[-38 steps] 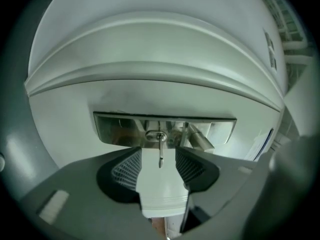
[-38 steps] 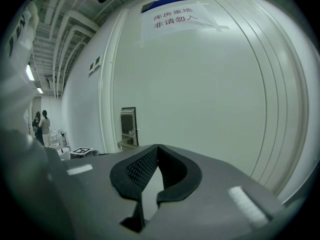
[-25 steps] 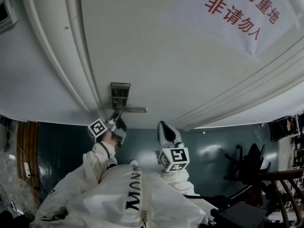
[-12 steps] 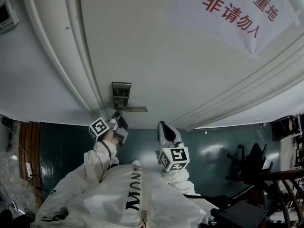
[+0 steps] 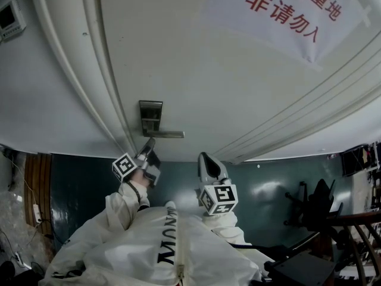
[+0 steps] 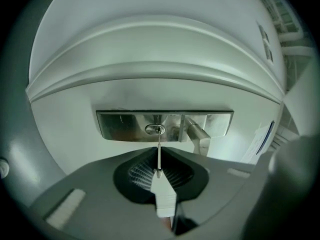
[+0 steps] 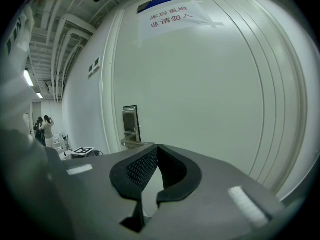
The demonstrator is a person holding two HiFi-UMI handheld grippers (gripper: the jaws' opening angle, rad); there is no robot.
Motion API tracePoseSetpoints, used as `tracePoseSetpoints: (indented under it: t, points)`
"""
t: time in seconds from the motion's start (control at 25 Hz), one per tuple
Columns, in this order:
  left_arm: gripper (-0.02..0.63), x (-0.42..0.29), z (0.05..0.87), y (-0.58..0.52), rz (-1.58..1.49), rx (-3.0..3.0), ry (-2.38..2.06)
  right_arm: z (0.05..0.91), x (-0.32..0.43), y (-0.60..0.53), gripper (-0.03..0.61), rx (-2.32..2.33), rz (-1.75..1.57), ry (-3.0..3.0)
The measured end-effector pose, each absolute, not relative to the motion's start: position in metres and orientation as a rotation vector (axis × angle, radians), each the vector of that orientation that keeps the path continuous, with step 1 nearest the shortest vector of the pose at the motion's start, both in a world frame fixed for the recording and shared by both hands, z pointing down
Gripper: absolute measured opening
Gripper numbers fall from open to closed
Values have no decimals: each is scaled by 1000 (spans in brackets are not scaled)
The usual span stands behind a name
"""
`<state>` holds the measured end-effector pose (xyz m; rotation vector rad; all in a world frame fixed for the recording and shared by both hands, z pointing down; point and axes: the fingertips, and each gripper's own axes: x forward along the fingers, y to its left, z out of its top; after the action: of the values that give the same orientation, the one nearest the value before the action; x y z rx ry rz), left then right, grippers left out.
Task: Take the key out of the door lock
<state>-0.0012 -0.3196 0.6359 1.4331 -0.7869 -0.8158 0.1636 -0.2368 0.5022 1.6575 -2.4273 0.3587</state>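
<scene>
The left hand-held gripper (image 6: 159,151) has just been closing its jaws, and they now pinch the key (image 6: 159,139), whose thin blade reaches forward into the keyhole of the metal lock plate (image 6: 120,125), beside the lever handle (image 6: 197,133). The right hand-held gripper (image 7: 156,148) has its jaws together with nothing between them, and it points at the white door (image 7: 210,99), apart from the lock.
</scene>
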Motion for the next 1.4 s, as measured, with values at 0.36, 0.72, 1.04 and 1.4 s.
tracePoseSetpoints:
  t: [0.36, 0.72, 1.04, 1.4]
  points:
    - [23, -10, 628, -307, -684, 1576, -912, 505, 157, -230, 2, 1625, 370, -2458]
    - [23, -13, 603, -292, -293, 1974, -1185, 506, 151, -233, 2, 1607, 379, -2491]
    - [23, -29, 580, -273, 142, 2284, -1541, 508, 135, -239, 2, 1550, 391, -2542]
    - [23, -34, 537, -255, 446, 2492, -1829, 511, 130, -239, 2, 1514, 400, -2576]
